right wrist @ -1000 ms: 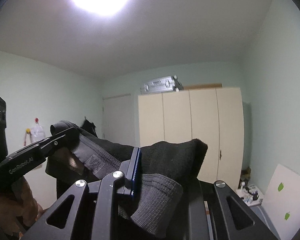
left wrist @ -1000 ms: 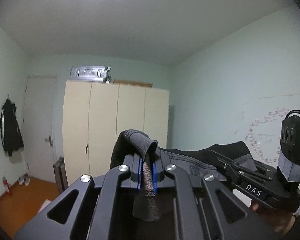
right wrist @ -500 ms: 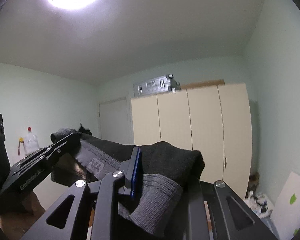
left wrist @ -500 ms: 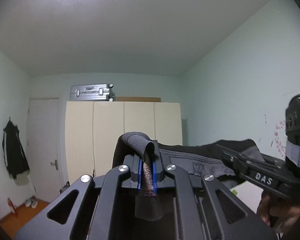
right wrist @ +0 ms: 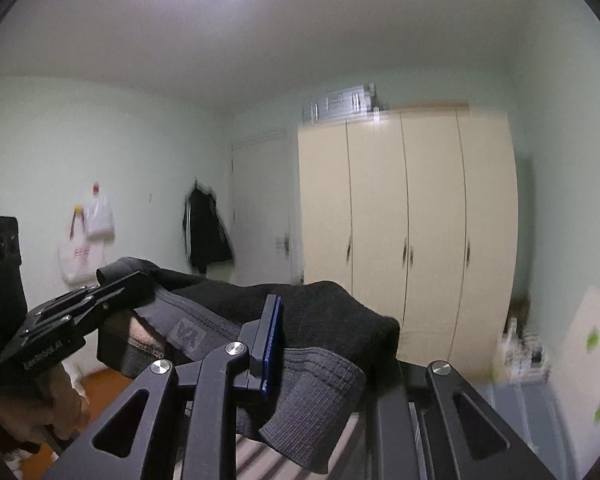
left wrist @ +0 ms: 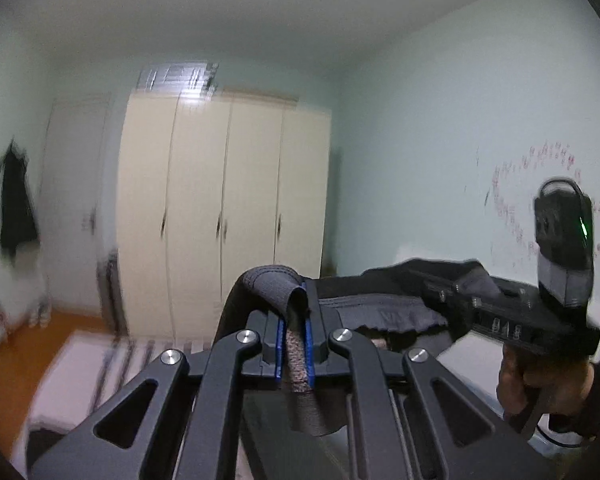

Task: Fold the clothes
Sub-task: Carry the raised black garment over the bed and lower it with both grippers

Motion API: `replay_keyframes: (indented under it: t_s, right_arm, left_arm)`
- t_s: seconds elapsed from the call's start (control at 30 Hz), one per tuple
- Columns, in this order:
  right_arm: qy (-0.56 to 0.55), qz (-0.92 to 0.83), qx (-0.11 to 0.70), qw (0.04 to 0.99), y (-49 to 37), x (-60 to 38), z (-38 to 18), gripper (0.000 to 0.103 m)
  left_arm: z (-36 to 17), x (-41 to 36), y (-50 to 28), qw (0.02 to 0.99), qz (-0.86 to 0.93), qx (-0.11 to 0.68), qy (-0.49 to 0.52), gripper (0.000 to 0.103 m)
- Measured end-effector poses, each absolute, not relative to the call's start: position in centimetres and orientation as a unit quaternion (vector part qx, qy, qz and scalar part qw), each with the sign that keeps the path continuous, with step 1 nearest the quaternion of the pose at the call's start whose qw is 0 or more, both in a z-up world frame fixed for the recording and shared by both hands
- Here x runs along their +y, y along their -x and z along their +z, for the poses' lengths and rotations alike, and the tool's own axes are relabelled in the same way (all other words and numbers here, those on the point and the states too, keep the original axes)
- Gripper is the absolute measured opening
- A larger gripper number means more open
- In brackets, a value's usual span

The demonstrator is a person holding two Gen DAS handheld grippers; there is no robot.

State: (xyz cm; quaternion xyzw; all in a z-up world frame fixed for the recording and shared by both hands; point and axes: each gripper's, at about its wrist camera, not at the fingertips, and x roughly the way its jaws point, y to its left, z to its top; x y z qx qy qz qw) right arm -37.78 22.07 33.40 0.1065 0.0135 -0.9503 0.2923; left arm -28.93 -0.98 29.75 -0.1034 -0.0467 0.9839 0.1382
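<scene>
A black garment with a grey ribbed waistband [left wrist: 376, 312] hangs stretched between both grippers. My left gripper [left wrist: 294, 340] is shut on one corner of the waistband, a strip of which loops over its blue pads [left wrist: 309, 344]. In the right wrist view my right gripper [right wrist: 316, 344] is shut on the other corner of the garment [right wrist: 328, 316]; thick cloth covers its right finger, and only the left blue pad [right wrist: 270, 344] shows. Each view also catches the other gripper: the right one [left wrist: 460, 292] in a hand, the left one [right wrist: 116, 284] at far left.
A striped bed [left wrist: 112, 364] lies below the grippers, beside an orange floor [left wrist: 16, 356]. A cream wardrobe [right wrist: 404, 240] with a silver suitcase [right wrist: 338, 104] on top stands ahead. A dark jacket [right wrist: 206, 232] hangs by the door. A white board [right wrist: 588, 344] leans at right.
Both grippers have dropped with the garment still held between them. The bed and floor have come into view below, and the ceiling light has slid toward the top edge.
</scene>
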Motion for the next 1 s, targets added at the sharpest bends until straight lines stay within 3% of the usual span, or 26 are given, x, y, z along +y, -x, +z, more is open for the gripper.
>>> replay_keyframes:
  t_s: [0.17,0.23,0.3,0.4,0.6,1.0]
  right_arm:
    - [-0.229,-0.938,0.015,0.260,29.1,21.0,16.4,0.018]
    - [-0.305,-0.920,-0.021,0.244,26.9,21.0,10.3,0.018]
    - [-0.350,-0.907,-0.028,0.233,25.8,20.7,6.8,0.018]
    - [-0.372,-0.900,-0.016,0.226,22.8,20.1,4.0,0.018]
    - [-0.363,-0.903,0.010,0.231,15.0,20.4,4.0,0.018]
    - [-0.277,-0.921,0.038,0.272,4.8,20.7,18.4,0.018]
  left_arm:
    - [14.1,-1.6,21.1,0.108,0.965,-0.070,0.227,0.006]
    - [8.8,-1.6,18.9,0.100,0.954,-0.060,0.276,0.006]
    - [5.2,-1.6,16.3,0.099,0.945,-0.053,0.306,0.006]
    - [3.8,-1.4,13.4,0.112,0.944,-0.029,0.310,0.006]
    - [8.1,-2.1,9.7,0.144,0.947,-0.016,0.288,0.006]
    - [21.6,-3.3,-0.1,0.191,0.958,-0.017,0.212,0.006]
